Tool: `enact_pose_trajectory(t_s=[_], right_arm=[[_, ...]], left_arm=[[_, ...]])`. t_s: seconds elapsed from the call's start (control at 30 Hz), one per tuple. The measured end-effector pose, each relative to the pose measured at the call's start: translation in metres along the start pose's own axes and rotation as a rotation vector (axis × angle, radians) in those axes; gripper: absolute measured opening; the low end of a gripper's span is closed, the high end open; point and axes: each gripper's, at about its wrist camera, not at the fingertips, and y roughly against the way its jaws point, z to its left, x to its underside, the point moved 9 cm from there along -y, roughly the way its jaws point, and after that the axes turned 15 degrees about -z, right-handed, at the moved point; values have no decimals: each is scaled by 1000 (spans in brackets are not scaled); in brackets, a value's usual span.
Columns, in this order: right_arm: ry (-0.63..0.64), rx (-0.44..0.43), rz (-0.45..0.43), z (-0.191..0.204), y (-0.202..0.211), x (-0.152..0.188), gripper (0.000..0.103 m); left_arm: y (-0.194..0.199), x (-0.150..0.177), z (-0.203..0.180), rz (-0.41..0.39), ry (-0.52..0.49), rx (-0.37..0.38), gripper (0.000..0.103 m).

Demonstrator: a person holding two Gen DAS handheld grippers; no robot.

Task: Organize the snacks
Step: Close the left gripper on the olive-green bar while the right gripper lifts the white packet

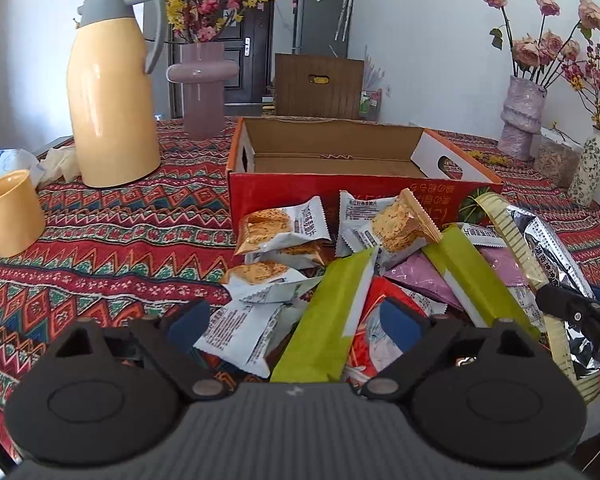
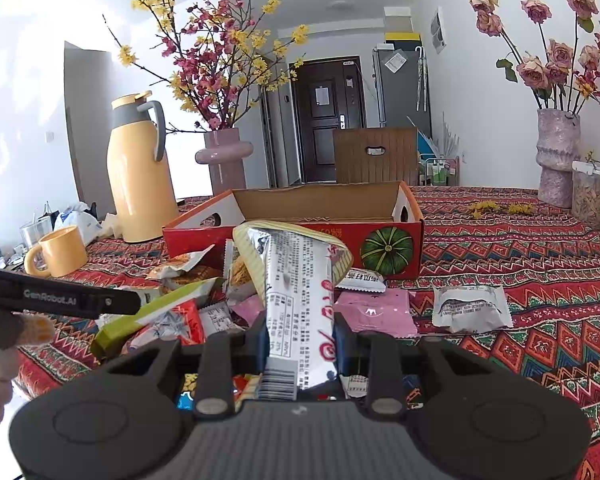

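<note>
Two tongs, right tongs (image 2: 300,344) clamped on silver packet (image 2: 300,292), left tongs (image 1: 296,320) apart above snack pile (image 1: 340,264)

Glossy foil snack packet (image 2: 300,300), matt cardboard box (image 2: 320,200), woven tablecloth (image 2: 520,300).

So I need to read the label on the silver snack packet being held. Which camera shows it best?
The right wrist view: the silver packet stands centred, clamped in the right tool, printed side facing. The left wrist view shows it only at the right edge, foreshortened.
</note>
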Motion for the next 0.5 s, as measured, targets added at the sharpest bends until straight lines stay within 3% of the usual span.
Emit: enact_pose_trajectory(t_s=[0.07, 0.17, 0.43, 0.5], right_arm=[[-3, -7, 0, 2, -1, 1, 30], [1, -23, 6, 8, -4, 5, 30], [27, -35, 26, 19, -17, 17, 30], [32, -31, 25, 19, -18, 18, 30]], left_arm=[[-12, 5, -3, 37, 2, 25, 74], [-22, 11, -3, 72, 20, 54, 66], [-31, 14, 2, 102, 85, 134, 63], [-31, 14, 1, 103, 88, 151, 58]])
